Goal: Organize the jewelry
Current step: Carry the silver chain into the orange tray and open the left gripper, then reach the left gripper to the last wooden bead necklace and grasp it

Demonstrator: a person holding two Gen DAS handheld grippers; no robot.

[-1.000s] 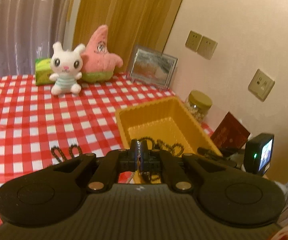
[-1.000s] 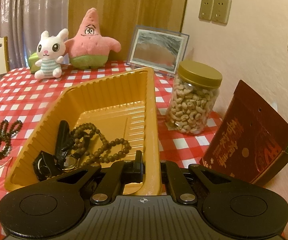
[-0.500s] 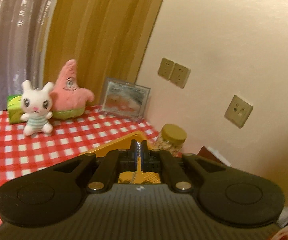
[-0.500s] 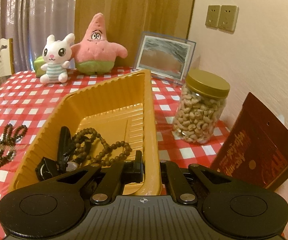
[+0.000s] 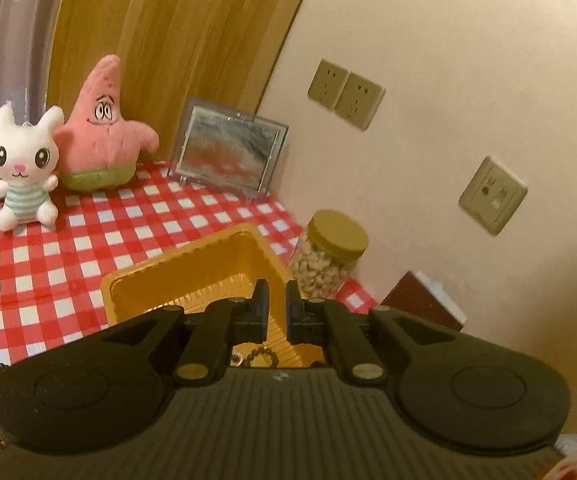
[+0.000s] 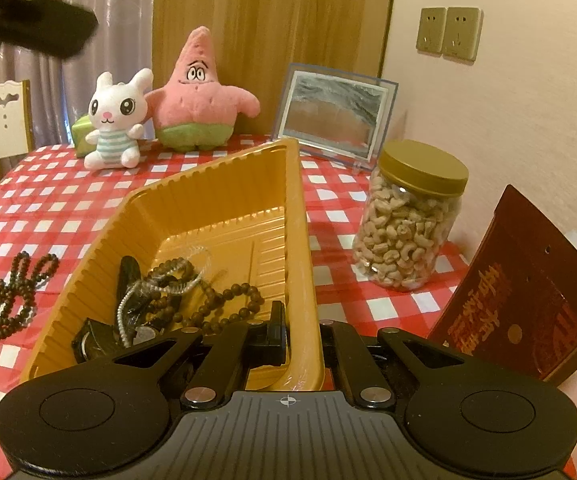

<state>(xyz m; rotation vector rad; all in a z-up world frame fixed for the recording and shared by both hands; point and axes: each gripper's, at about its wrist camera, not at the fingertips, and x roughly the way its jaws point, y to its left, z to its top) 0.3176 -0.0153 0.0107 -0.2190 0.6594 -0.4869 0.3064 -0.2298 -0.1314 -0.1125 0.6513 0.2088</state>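
A yellow plastic tray [image 6: 300,216] sits on the checked tablecloth. It holds a brown bead bracelet [image 6: 224,304], a black watch [image 6: 128,280] and a silvery chain [image 6: 156,288] blurred in motion. My left gripper [image 5: 276,308] hovers above the tray [image 5: 192,264], jaws slightly apart and empty; it also shows at the top left of the right wrist view [image 6: 28,28]. My right gripper [image 6: 302,332] is shut on the tray's near right wall. A dark bead necklace [image 6: 8,300] lies on the cloth left of the tray.
A jar of cashews [image 6: 408,220] and a dark red box [image 6: 528,292] stand right of the tray. A white bunny plush [image 6: 116,120], a pink star plush [image 6: 200,92] and a framed picture [image 6: 332,116] stand at the back by the wall.
My left gripper opened and let go of the silvery chain, which dropped into the tray. The left gripper also rose higher above the tray. My right gripper kept its hold on the tray wall.
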